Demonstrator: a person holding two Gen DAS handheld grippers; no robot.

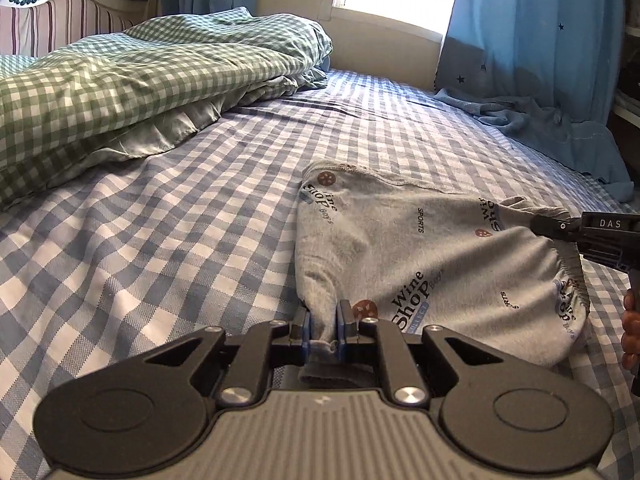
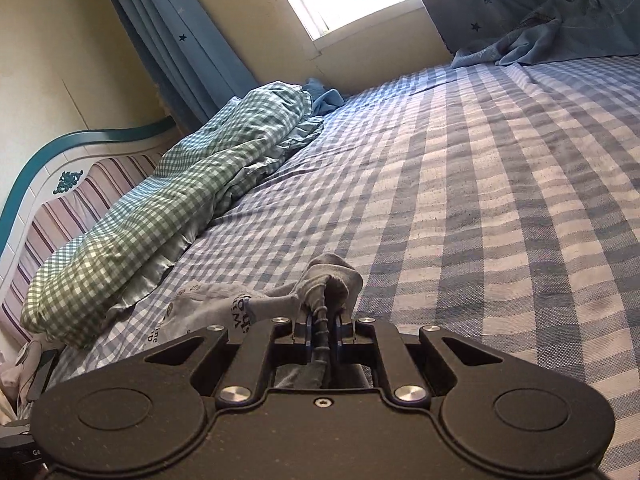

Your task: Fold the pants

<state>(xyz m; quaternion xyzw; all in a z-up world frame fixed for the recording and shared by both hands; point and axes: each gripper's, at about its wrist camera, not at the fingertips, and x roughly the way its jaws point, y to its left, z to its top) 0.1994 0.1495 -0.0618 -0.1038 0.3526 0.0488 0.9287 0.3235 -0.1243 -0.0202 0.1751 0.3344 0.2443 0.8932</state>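
Left wrist view: my left gripper [image 1: 323,330] pinches a bunched edge of the grey printed pants [image 1: 432,264], which lie folded on the blue checked sheet [image 1: 160,220]. Right wrist view: my right gripper [image 2: 323,330] clamps the gathered waistband.

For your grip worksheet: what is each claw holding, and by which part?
Both hold the grey pants: the left claw pinches a bunched edge, the right claw grips the elastic waistband.

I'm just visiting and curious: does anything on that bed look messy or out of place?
Mostly ordinary. The green checked quilt is bunched in a heap beside the headboard, and the blue curtain has slumped onto the bed's far corner. The grey pants lie rumpled, pinched by both grippers.
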